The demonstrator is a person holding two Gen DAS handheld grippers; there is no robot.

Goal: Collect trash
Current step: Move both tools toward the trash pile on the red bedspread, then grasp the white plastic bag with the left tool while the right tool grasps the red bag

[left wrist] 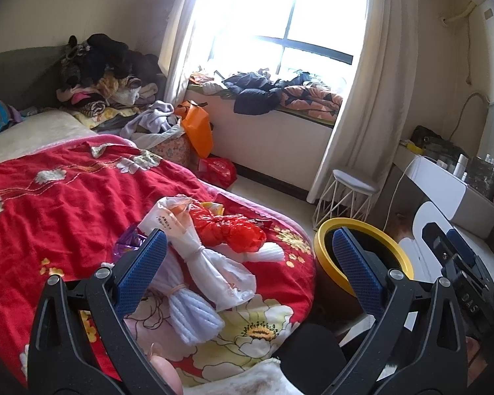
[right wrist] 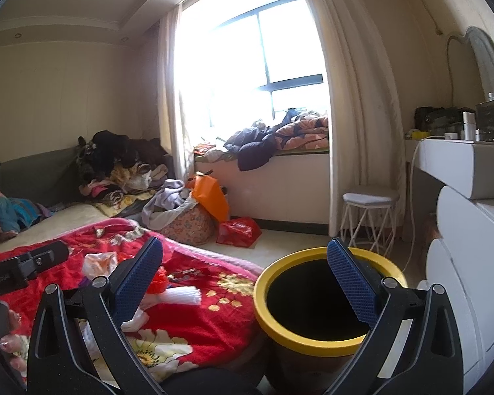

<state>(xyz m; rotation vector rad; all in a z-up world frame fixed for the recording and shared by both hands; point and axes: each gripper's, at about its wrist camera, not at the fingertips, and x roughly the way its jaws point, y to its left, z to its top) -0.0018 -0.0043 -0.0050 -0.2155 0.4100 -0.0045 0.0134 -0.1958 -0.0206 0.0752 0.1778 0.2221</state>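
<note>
Trash lies on the red floral blanket (left wrist: pixel 49 204): a tied white plastic bag (left wrist: pixel 194 247), a red plastic bag (left wrist: pixel 230 227), a bundle of pale lilac yarn (left wrist: pixel 191 309), a white pleated paper piece (left wrist: pixel 266 251) and a purple wrapper (left wrist: pixel 128 240). My left gripper (left wrist: pixel 250 263) is open and empty above the bed's corner. The yellow-rimmed bin (right wrist: pixel 316 296) stands on the floor beside the bed; it also shows in the left wrist view (left wrist: pixel 362 247). My right gripper (right wrist: pixel 245 273) is open and empty, over the bin's near rim. The right gripper's body shows in the left wrist view (left wrist: pixel 457 260).
A white dresser (right wrist: pixel 471 230) stands right of the bin. A white stool (right wrist: pixel 369 217) sits by the curtain. Bags and a clothes pile (right wrist: pixel 194 210) lie on the floor by the window seat (right wrist: pixel 280 177). More clothes are heaped at the bed's far end (left wrist: pixel 105 75).
</note>
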